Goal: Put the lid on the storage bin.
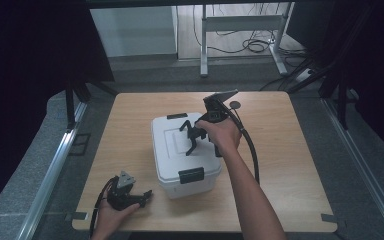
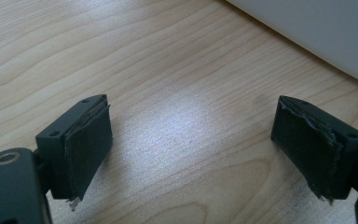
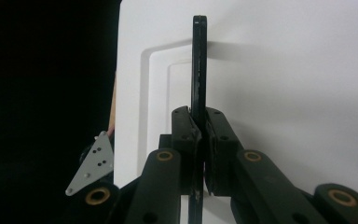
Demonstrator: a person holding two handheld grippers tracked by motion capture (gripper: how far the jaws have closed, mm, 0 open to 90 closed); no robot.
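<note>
Black handle (image 3: 199,65) clamped between right gripper (image 3: 199,140) pads.

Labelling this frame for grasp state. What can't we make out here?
- Contents of the white lidded box: every view, the shut lid hides them.
- Black carry handle: right gripper view sees it edge-on, with the right gripper shut on it; its ends and hinges are hidden.
- Far latch: high view, too small to tell whether it is fastened.
- Box in the left gripper view: cut off by the top right edge beyond the open left gripper.

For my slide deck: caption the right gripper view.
Right tongs shut on the black handle above the white storage box's lid.
</note>
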